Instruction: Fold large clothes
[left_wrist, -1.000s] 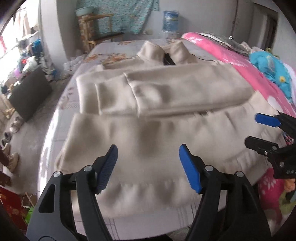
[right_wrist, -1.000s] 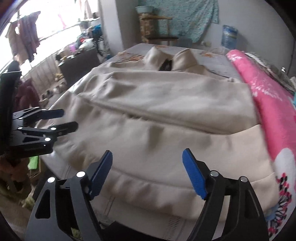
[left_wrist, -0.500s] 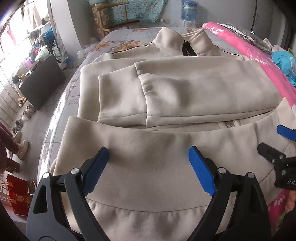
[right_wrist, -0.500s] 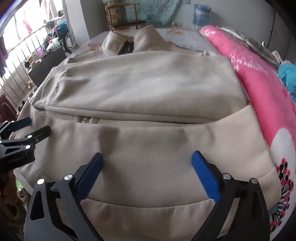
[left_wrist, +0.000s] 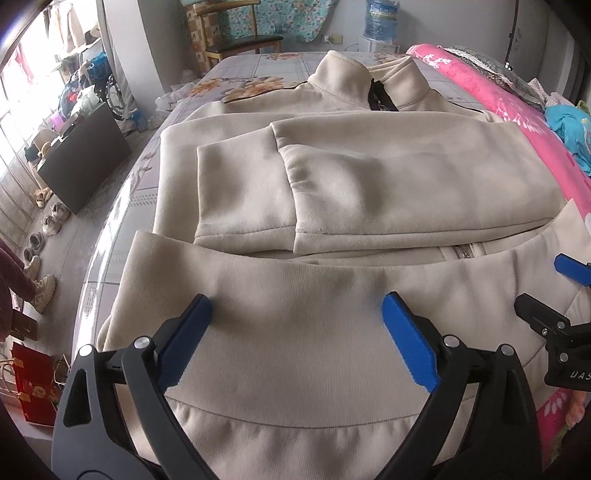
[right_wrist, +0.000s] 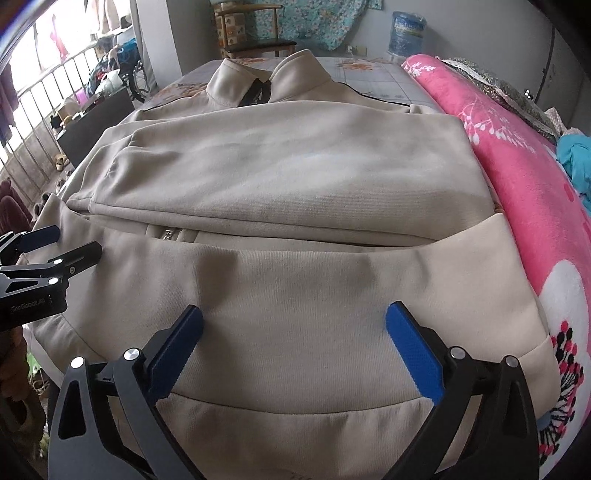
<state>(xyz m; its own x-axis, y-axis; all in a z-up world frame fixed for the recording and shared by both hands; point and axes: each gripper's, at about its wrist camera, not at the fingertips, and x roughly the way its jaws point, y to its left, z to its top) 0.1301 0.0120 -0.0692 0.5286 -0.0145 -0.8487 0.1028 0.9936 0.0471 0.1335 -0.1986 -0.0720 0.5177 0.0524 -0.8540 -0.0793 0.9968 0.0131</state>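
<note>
A large beige zip-up jacket (left_wrist: 369, 177) lies face up on the bed, collar at the far end, both sleeves folded across the chest; it also shows in the right wrist view (right_wrist: 295, 177). My left gripper (left_wrist: 295, 332) is open and empty, hovering just above the jacket's lower left hem area. My right gripper (right_wrist: 291, 343) is open and empty above the lower right hem area. Each gripper shows at the edge of the other's view: the right one (left_wrist: 554, 291) and the left one (right_wrist: 55, 247).
A pink floral blanket (right_wrist: 524, 155) lies along the bed's right side with blue clothes (left_wrist: 569, 129) on it. A wooden chair (left_wrist: 236, 33) and a water jug (right_wrist: 408, 33) stand beyond the bed. A dark cabinet (left_wrist: 81, 162) and shoes (left_wrist: 44, 229) are on the floor at left.
Both grippers have moved forward and lower over the jacket's hem end, which now fills more of each view. Both stay open.
</note>
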